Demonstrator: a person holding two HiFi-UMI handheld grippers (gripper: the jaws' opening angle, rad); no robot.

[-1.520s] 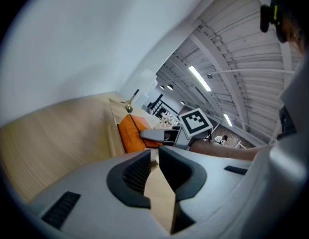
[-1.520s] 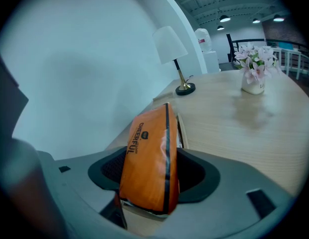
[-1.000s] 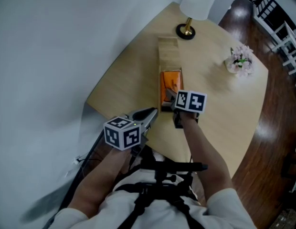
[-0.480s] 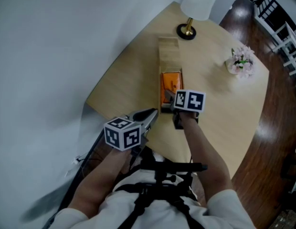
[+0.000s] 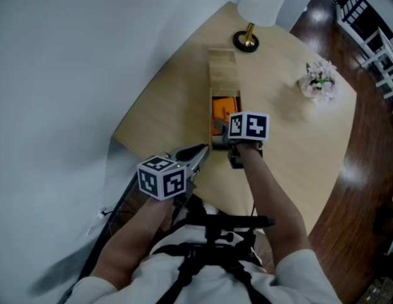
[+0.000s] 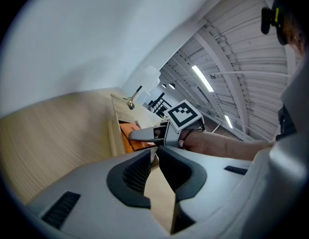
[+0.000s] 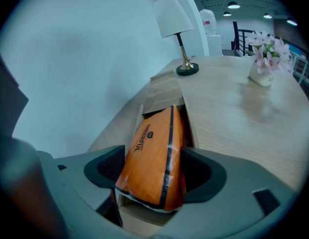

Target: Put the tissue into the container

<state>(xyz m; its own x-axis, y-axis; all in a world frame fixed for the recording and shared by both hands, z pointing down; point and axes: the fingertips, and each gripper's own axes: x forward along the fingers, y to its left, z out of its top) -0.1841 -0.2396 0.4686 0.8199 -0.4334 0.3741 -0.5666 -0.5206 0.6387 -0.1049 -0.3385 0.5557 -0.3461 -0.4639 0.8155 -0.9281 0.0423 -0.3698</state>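
Observation:
An orange tissue pack [image 7: 154, 153] lies lengthwise in the long wooden container [image 7: 162, 91], its near end a little raised. My right gripper [image 7: 154, 176] points steeply down over it. Its jaws have just been opening and now stand wide on either side of the pack without clamping it. In the head view the right gripper [image 5: 223, 132] covers the near part of the pack [image 5: 223, 109] inside the container [image 5: 210, 116]. My left gripper [image 5: 199, 152] hovers shut at the table's near edge, just short of the box. The left gripper view shows its jaws [image 6: 155, 152] meeting at the tips.
A white-shaded lamp [image 5: 263, 5] with a brass stem stands beyond the container's far end. A small vase of pink flowers [image 5: 318, 81] sits at the table's right. A white wall runs along the left; dark wood floor and chairs [image 5: 374, 37] lie to the right.
My right gripper has tipped further down and forward over the container, so its marker cube now hides more of the orange pack. My left gripper has stayed where it was.

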